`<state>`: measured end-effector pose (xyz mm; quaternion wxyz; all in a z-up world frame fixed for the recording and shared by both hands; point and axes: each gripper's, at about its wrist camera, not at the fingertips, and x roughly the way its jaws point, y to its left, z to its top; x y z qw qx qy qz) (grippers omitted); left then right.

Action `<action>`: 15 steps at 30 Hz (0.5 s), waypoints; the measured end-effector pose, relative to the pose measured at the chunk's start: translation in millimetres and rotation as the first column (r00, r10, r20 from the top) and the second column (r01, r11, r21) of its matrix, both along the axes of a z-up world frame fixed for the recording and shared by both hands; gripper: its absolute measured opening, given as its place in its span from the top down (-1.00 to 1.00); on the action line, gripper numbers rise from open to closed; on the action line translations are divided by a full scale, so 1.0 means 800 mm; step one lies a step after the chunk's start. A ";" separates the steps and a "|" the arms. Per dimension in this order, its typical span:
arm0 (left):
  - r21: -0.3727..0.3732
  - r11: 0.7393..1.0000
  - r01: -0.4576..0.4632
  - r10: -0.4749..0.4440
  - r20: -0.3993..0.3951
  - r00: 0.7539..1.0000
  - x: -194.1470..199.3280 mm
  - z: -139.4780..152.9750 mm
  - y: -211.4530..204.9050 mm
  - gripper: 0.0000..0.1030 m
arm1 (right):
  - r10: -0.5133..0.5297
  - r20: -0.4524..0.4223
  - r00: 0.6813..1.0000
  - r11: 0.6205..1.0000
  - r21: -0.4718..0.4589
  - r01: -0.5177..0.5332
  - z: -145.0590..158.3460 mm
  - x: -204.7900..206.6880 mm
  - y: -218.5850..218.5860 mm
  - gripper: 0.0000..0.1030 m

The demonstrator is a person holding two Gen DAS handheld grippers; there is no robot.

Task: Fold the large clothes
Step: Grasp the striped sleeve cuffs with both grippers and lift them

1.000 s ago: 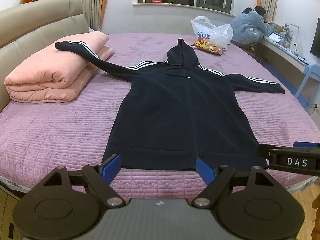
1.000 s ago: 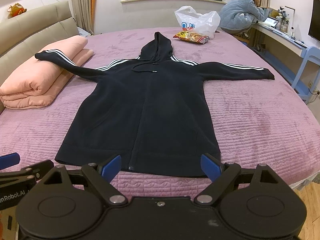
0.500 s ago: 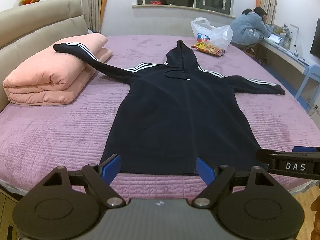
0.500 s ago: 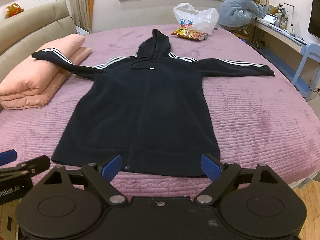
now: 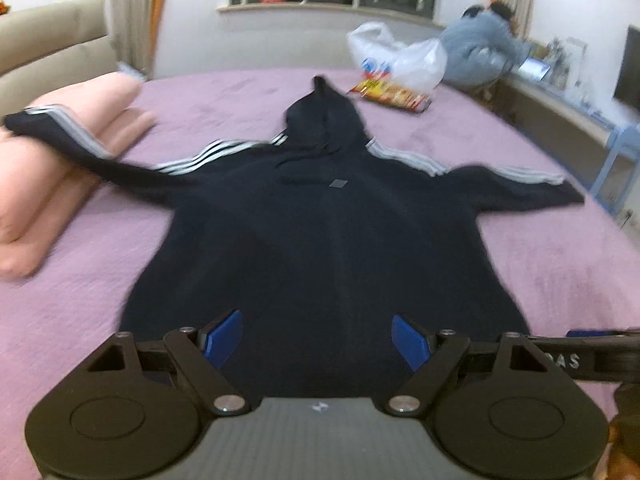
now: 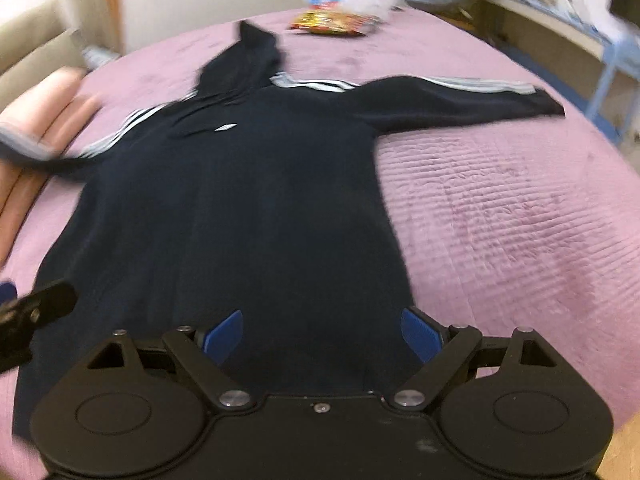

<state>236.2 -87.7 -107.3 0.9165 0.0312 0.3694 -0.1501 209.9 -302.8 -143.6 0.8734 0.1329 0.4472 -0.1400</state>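
Hoodie (image 5: 320,248), navy, white-striped sleeves, spread flat at the middle of the bed (image 5: 560,272). Left wrist view: left gripper (image 5: 316,338), fingers apart and empty, now above the hem, closer than a second ago; likely the first grasp approaching. Folded pink quilt (image 5: 48,184) at the bed's left edge, under one sleeve. Right wrist view: right gripper (image 6: 320,334), fingers apart, likewise advanced over the hem's right part; snack bag (image 6: 332,22) at the far edge.
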 end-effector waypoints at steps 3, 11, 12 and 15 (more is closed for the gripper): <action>-0.031 0.999 0.019 -0.019 -0.001 1.000 0.046 -0.007 -0.027 -0.61 | -0.083 -0.002 0.997 0.995 0.049 0.083 -0.014 0.041 -0.049 -0.98; -0.044 0.997 0.056 -0.059 -0.066 0.996 0.130 0.020 -0.094 -0.61 | -0.225 0.002 0.974 0.974 0.027 0.225 0.011 0.083 -0.195 -0.98; -0.044 0.997 0.056 -0.059 -0.074 0.996 0.138 0.024 -0.102 -0.62 | -0.246 0.011 0.969 0.969 0.032 0.246 0.017 0.087 -0.220 -0.98; -0.052 0.997 0.054 -0.060 -0.104 0.993 0.169 0.035 -0.130 -0.62 | -0.297 0.072 0.952 0.955 0.006 0.297 0.031 0.105 -0.298 -0.98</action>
